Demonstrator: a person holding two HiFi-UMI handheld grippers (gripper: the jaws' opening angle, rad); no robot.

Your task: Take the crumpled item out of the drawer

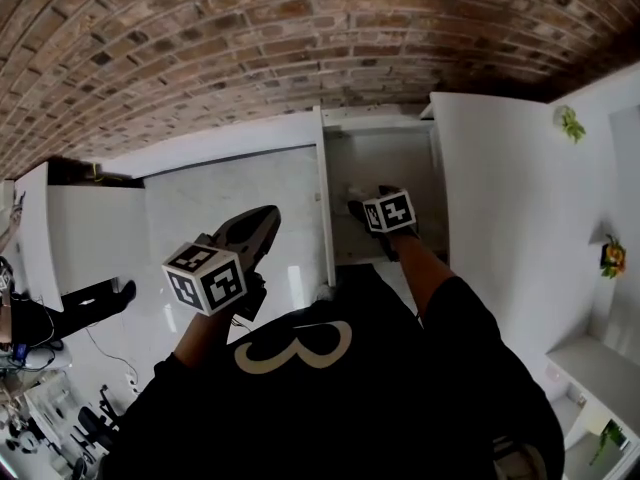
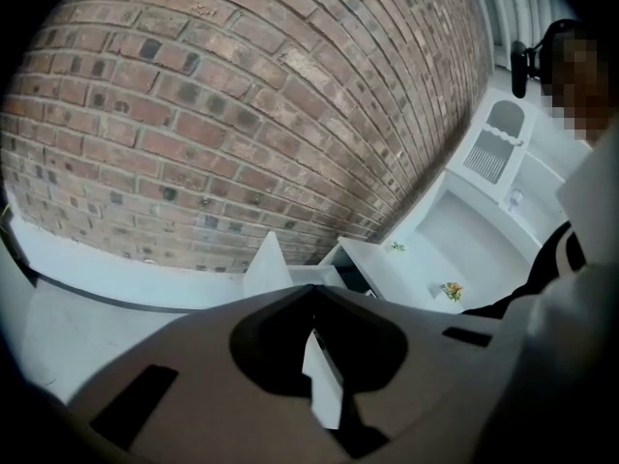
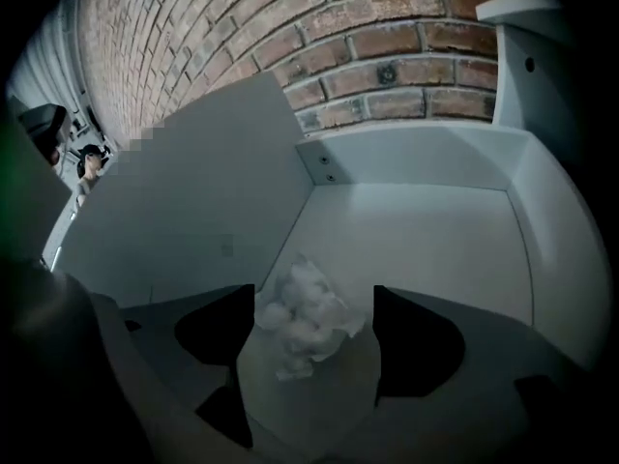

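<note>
A crumpled white paper wad [image 3: 305, 317] lies on the floor of the open white drawer [image 3: 426, 240], near its left wall. My right gripper [image 3: 314, 298] reaches down into the drawer [image 1: 385, 168] and is open. The wad sits between its dark jaws, close to the left one and with a gap to the right one. In the head view the right gripper's marker cube [image 1: 390, 211] hides most of the wad. My left gripper [image 2: 311, 293] is held above the white countertop [image 1: 230, 198] left of the drawer, its jaws meeting at the tips with nothing held.
A brick wall [image 1: 300, 38] runs behind the cabinet. The drawer's side walls [image 3: 193, 201] stand close around the right gripper. A white unit [image 1: 510, 198] with small flower decorations [image 1: 612, 256] stands to the right. A person [image 1: 30, 318] and cables are at the lower left.
</note>
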